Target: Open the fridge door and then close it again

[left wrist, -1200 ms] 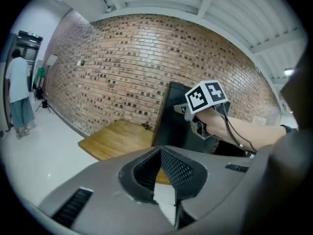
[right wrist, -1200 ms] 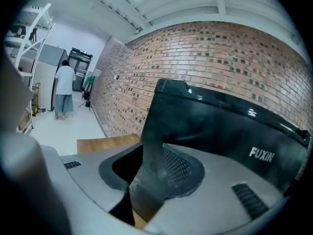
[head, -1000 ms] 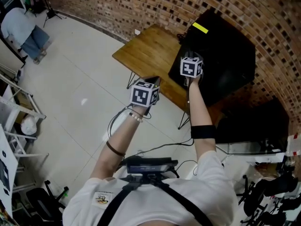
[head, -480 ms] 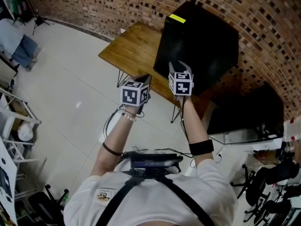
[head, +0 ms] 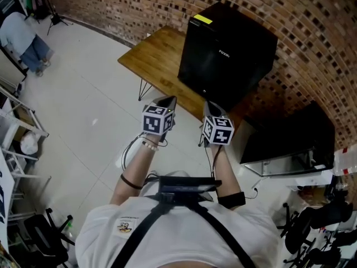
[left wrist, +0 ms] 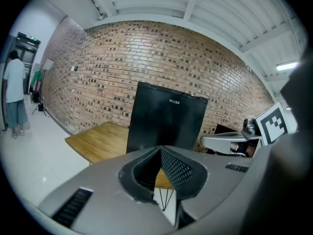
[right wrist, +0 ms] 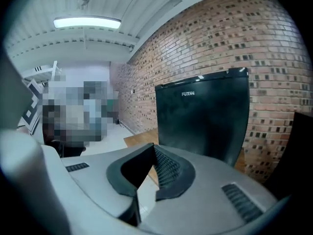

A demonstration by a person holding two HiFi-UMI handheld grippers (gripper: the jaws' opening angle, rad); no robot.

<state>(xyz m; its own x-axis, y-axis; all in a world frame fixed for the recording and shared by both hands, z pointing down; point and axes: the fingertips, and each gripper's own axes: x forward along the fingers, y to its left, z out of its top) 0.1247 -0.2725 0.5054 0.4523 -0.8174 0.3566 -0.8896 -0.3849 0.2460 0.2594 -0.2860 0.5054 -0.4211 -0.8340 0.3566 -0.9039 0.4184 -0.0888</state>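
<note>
**A:** Where is the fridge?

**B:** The fridge [head: 228, 49] stands on the right end of the table [head: 156, 57], with its back to the brick wall [head: 139, 4]. The left end of the table is bare wood.

**A:** And its door?

**B:** The door [head: 215, 71] is shut flush against the body. It faces the person.

**A:** What about the left tongs?

**B:** The left tongs [head: 167, 101] are pressed fully together with nothing between them. In the left gripper view the ribbed pads [left wrist: 177, 169] meet at the tip. The tongs are held near the table's near edge, to the left of the fridge and well apart from it.

**A:** And the right tongs?

**B:** The right tongs [head: 211, 106] are also closed and empty. They sit by the near edge in front of the door, and they touch neither the door nor the table. In the right gripper view the fridge fills the background beyond the tips.

**A:** How do the two lie against each other?

**B:** They are side by side and apart, and both point toward the wall.
</note>
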